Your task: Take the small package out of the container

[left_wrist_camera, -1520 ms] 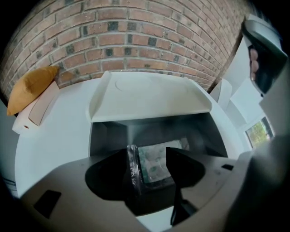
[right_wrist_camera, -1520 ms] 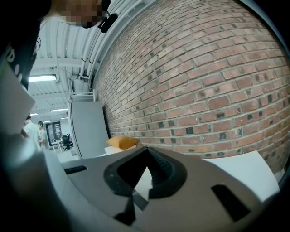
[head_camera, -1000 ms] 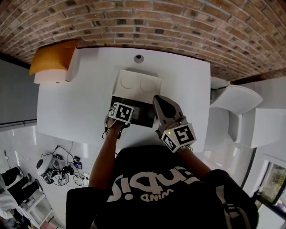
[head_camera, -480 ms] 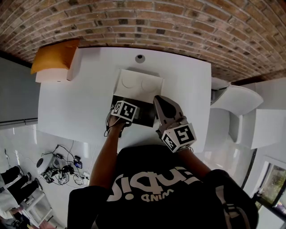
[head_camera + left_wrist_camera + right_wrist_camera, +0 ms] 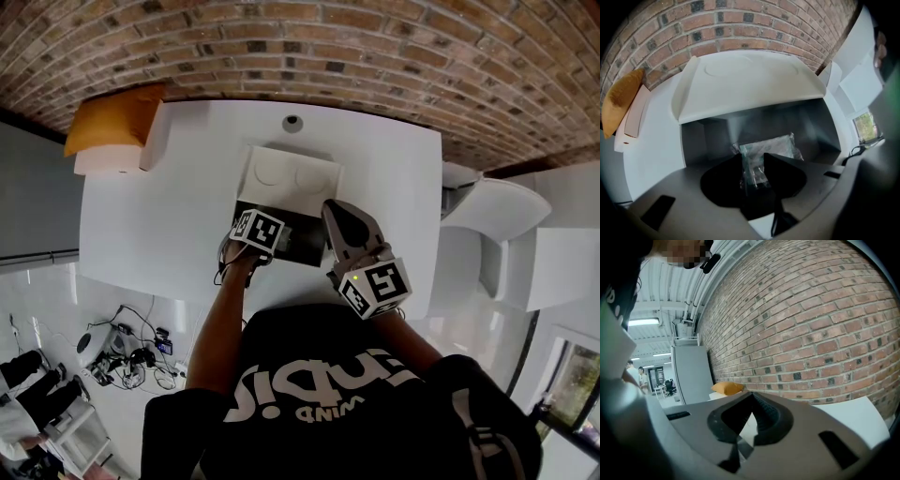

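- While my left gripper [image 5: 753, 164] pointed steeply down into the dark grey open-lidded container [image 5: 696, 140], its jaws had just been closing and pinched the near edge of the small clear plastic package [image 5: 771, 146] on the container's floor.
- I judged it best to firm the grip, then lift straight up, clear of the walls.
- My right gripper [image 5: 751, 397] was empty, its tips together.

Brick wall [image 5: 375, 56]; white table [image 5: 159, 216]; orange cushion [image 5: 108, 122] (left corner); floor cables [image 5: 141, 361].
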`<state>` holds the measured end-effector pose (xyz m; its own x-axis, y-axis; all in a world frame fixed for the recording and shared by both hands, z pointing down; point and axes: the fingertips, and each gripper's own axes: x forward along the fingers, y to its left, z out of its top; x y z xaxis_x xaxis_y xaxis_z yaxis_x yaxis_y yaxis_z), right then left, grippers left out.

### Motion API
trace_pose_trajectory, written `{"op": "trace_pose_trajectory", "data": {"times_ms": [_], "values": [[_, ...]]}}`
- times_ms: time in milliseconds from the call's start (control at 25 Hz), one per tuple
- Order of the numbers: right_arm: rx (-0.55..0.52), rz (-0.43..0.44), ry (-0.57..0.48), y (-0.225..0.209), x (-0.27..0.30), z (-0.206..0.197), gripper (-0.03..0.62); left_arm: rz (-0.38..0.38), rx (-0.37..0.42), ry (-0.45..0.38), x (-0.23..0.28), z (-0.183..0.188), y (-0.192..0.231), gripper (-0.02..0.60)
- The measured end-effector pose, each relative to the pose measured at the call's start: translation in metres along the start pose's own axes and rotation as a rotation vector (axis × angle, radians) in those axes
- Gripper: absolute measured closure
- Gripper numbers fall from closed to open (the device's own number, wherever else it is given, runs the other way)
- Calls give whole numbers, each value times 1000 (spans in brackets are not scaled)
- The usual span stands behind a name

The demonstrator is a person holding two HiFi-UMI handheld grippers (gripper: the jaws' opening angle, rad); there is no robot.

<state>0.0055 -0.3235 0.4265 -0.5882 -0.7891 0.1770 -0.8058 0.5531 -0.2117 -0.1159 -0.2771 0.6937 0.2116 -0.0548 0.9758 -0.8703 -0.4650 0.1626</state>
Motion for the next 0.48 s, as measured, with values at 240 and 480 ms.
{"op": "trace_pose_trajectory", "data": {"times_ms": [240,480], "values": [[5,-7,1,-1,0,-1,595,-18,-10,-12,-3,1,4,492],[7,-15,3,-1,0,-1,595,-58,-56,-45,-9,3,8,570]]}}
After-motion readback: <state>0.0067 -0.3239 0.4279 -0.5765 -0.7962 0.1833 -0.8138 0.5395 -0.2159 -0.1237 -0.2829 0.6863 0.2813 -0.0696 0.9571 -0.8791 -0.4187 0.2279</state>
